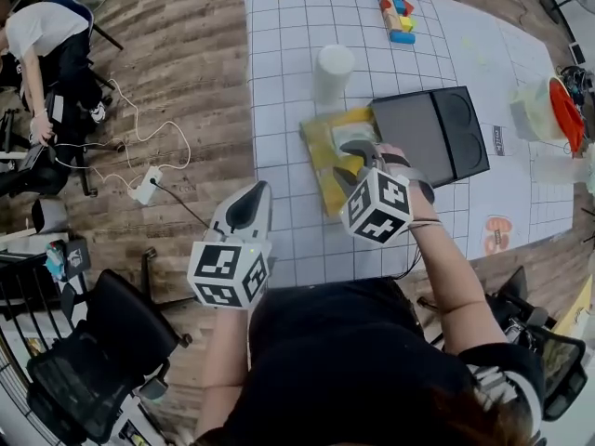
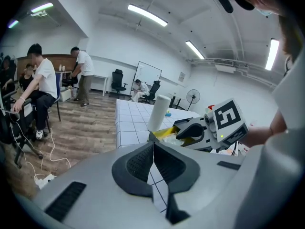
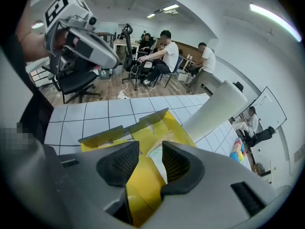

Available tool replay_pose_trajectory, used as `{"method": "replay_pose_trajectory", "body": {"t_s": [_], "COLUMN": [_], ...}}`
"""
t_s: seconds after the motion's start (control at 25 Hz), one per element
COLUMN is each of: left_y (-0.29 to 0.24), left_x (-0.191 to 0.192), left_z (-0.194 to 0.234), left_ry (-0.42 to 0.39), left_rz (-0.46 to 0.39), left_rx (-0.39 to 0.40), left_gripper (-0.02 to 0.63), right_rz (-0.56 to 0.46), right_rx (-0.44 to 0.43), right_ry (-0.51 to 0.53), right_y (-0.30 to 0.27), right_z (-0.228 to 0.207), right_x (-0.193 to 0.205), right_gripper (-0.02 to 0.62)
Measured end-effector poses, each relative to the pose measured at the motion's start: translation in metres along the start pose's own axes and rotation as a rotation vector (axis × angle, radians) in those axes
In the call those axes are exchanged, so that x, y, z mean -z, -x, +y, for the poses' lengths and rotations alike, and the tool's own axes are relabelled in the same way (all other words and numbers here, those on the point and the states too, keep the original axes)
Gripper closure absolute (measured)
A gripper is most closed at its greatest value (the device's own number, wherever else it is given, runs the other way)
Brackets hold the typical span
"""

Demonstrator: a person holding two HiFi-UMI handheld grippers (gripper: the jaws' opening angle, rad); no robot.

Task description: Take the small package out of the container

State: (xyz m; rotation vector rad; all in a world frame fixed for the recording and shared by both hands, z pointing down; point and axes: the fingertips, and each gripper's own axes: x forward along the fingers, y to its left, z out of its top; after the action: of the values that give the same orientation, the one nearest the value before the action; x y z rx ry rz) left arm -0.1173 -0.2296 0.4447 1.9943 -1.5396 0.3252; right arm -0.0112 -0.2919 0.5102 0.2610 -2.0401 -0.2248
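**Right tool open over yellow container, package still inside**

Right gripper [image 3: 150, 149]: jaws stand wide apart, pads pressing on nothing. It hangs directly over the yellow container [image 3: 169, 128], pointing down into it. In the right gripper view the gap between the jaws frames the container floor and part of the small package [image 3: 157, 161].

Small package: pale, flat, lying inside the yellow container. It is not lifted. From the head view it sits toward the far side of the container, just beyond the right jaw tips. I cannot tell whether the jaws touch it.

Yellow container: open-topped, with its grey-backed flaps folded outward. It rests on the grid mat [image 1: 279, 45], and its right side is just beside the black tray [image 1: 437, 133].

Left gripper [image 2: 153, 147]: jaws together with the tips meeting and nothing between them. It is held at the near left edge of the mat, well apart from the container, and points roughly toward it.

Other items on the mat:
- A white cylinder [image 1: 333, 68] stands upright just behind the container.
- Coloured toy blocks [image 1: 396, 15] sit at the far end, well apart from both.

Beyond the table there is wooden floor, where a person [image 1: 37, 35] sits at the left.
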Motion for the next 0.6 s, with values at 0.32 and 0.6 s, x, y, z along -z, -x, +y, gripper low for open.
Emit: {"method": "replay_pose_trajectory", "body": {"t_s": [0.32,0.6], "left_y": [-0.016,-0.022], "left_x": [0.007,0.011], "left_z": [0.005,0.011], "left_ry": [0.008,0.026], "left_rz": [0.031,0.04], "left_rx": [-0.029,-0.047], "left_gripper": [0.578,0.578], "right_rz": [0.099,0.177], "right_rx": [-0.038,-0.051], "right_ry": [0.134,0.185], "right_y": [-0.025,-0.04], "right_z": [0.001,0.0], "right_x": [0.013,0.02], "right_gripper": [0.433,0.443]}}
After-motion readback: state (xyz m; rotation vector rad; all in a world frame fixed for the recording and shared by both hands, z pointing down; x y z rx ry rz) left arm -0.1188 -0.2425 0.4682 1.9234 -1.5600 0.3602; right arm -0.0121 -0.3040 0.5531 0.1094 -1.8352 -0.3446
